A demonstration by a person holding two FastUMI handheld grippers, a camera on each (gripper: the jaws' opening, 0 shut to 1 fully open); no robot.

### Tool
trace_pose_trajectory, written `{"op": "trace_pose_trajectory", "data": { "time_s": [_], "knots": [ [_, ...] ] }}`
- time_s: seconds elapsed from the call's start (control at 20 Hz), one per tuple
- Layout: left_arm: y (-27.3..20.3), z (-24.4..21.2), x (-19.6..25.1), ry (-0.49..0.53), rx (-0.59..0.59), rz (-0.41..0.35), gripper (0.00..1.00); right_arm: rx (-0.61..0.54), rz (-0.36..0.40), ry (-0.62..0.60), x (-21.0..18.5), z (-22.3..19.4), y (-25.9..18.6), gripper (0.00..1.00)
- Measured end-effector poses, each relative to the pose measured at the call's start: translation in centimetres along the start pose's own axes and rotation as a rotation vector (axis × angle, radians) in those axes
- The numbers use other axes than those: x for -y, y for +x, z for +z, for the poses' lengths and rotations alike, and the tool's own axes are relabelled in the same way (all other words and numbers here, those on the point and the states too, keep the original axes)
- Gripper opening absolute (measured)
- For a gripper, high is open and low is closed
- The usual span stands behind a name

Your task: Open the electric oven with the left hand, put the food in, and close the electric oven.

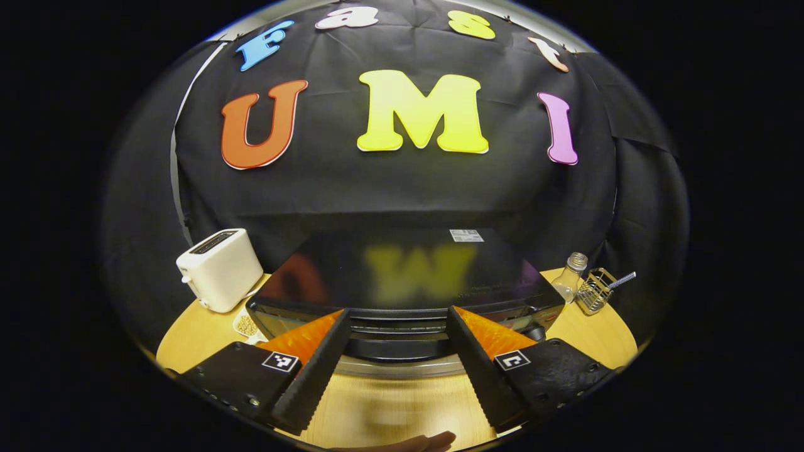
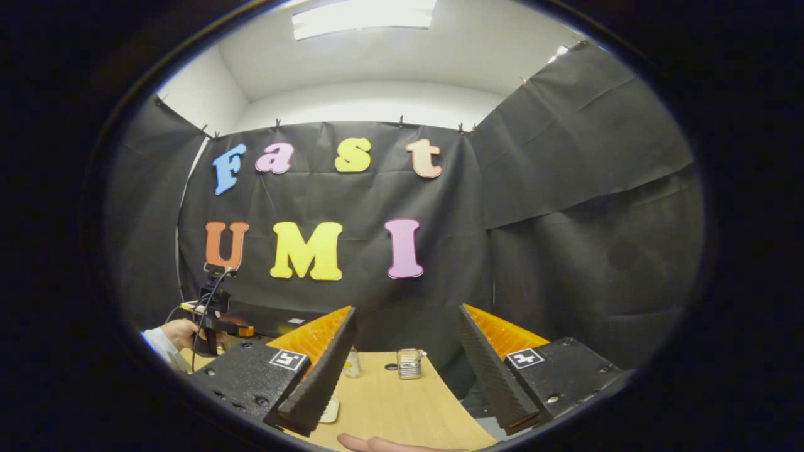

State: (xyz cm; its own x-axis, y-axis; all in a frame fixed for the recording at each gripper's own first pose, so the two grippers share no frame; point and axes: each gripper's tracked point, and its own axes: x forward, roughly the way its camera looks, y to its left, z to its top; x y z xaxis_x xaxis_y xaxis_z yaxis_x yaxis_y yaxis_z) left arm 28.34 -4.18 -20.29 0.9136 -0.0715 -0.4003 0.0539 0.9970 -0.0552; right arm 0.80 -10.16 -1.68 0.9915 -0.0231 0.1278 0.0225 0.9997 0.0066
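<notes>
The black electric oven [image 1: 402, 276] stands straight ahead in the left gripper view, its glossy top facing me. Its dark front handle [image 1: 397, 331] runs across between my left gripper's [image 1: 399, 311] fingers, which stand wide open above the oven's front edge with nothing held. A small plate of pale food [image 1: 246, 325] lies on the table left of the oven, in front of the toaster. My right gripper [image 2: 406, 309] is open and empty, raised over the table's right part. In the right gripper view the left gripper [image 2: 215, 314] and the hand holding it [image 2: 179, 333] sit at far left over the oven [image 2: 276, 319].
A white toaster [image 1: 220, 270] stands left of the oven. A glass bottle [image 1: 568, 279] and a wire basket [image 1: 597, 290] stand at its right, the same wire basket [image 2: 409, 364] appearing ahead of the right gripper. The wooden table [image 1: 389, 402] shows below the oven, and a fingertip [image 2: 377, 444] lies at the bottom edge.
</notes>
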Motion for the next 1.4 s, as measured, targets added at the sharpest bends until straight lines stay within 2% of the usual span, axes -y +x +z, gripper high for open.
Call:
{"op": "trace_pose_trajectory", "data": {
  "time_s": [0.2,0.35,0.45,0.9,1.4],
  "knots": [
    [-2.4,-1.6,0.0,-0.009,0.002,-0.025,0.97,0.003,-0.011,-0.015,0.2,0.7,-1.0,0.96],
    [-4.2,-3.0,0.0,0.053,0.019,-0.032,0.96,-0.004,-0.006,-0.019,-0.5,0.8,-1.8,0.96],
    [-5.1,-4.5,0.0,0.037,0.009,-0.031,0.94,-0.016,-0.008,-0.022,-0.6,0.7,-2.2,0.96],
    [-8.0,-10.0,-0.1,0.018,0.013,-0.025,0.96,-0.029,-0.010,-0.051,-1.9,0.7,-3.6,0.96],
    [-8.5,-18.0,0.3,0.024,-0.100,-0.024,0.96,-0.124,0.023,-0.085,-3.8,-2.5,-1.6,0.96]
  ]
}}
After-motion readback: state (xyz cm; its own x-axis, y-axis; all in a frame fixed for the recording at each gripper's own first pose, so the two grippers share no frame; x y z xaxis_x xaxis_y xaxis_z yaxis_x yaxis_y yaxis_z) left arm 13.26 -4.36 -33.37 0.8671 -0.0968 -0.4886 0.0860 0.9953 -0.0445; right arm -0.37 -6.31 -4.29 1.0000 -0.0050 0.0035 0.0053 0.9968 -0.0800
